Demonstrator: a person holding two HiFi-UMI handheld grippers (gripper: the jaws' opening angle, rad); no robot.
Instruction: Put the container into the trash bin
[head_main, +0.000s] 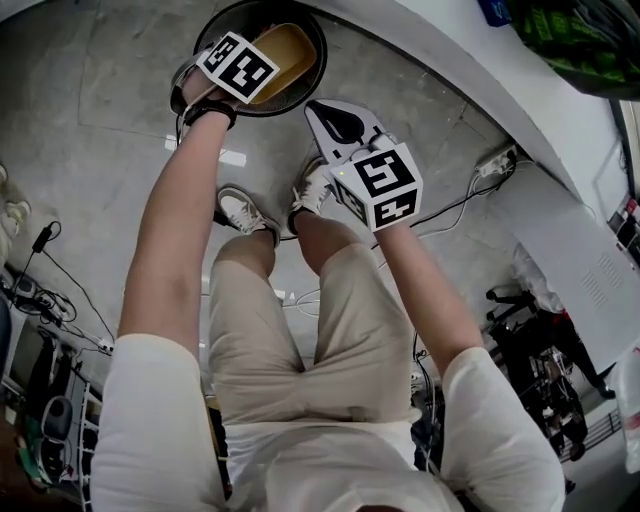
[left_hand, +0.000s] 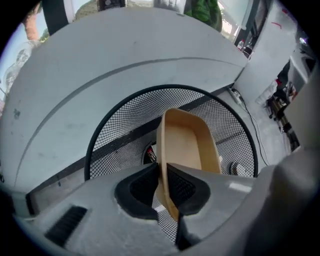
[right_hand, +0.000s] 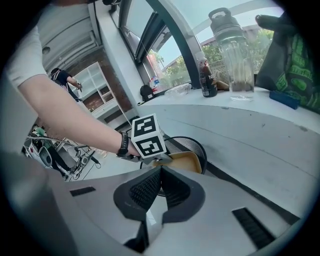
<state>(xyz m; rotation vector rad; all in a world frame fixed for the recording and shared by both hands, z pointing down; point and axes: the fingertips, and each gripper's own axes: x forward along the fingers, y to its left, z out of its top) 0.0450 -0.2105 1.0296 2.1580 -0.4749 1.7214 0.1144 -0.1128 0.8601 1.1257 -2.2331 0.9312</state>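
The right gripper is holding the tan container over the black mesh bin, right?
No, the left gripper holds the tan container over the black mesh bin. The left gripper view shows its jaws clamped on the container's wall.

The container (left_hand: 185, 145) is a shallow, oblong tan tray, empty, turned on edge with its open side facing sideways. It hangs just over the mouth of the trash bin (left_hand: 115, 140), one long wall pinched in the left claw (left_hand: 163, 172). The trash bin is round black wire mesh, upright and open-topped.
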